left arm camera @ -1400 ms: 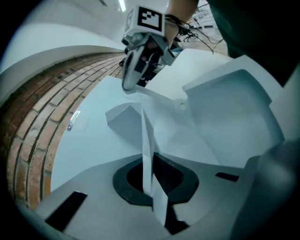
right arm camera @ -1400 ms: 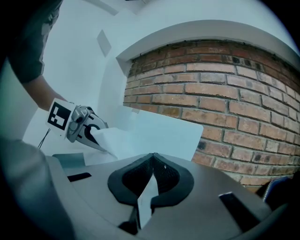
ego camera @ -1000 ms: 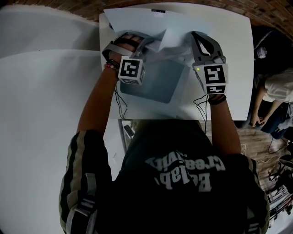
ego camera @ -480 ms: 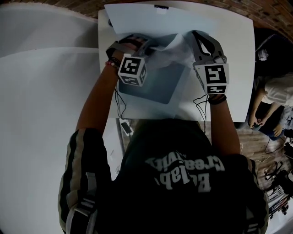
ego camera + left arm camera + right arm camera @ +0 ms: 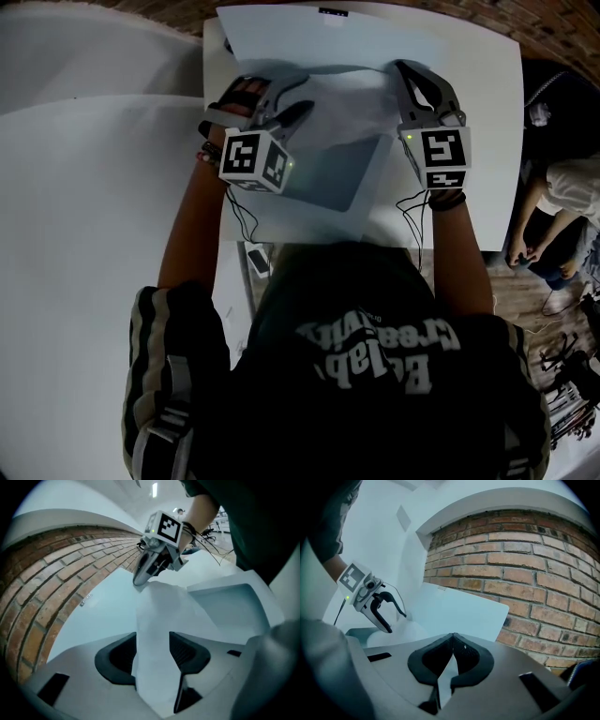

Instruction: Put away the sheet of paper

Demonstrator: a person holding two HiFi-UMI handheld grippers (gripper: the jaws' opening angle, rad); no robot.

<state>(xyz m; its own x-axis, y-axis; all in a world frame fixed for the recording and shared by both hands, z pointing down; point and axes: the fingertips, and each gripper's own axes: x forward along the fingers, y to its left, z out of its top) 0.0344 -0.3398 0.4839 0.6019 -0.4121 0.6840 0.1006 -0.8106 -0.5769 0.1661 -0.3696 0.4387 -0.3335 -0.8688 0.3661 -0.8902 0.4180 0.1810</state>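
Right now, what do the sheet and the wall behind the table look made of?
Sheet: thin white paper, matte; it bends and creases softly. Wall: rough red-brown brick with pale mortar joints; whether it is solid brick or a facing, I can't tell.

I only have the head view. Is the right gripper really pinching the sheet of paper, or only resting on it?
Observer: It is pinching. In the right gripper view, the right gripper is shut on the sheet of paper, with a thin edge caught between its jaws.
Operator: And the left one, does it have a grip too?
Observer: No. The left gripper has just been opening. In its own view the jaws stand apart, and the paper runs loose between them without being pressed.
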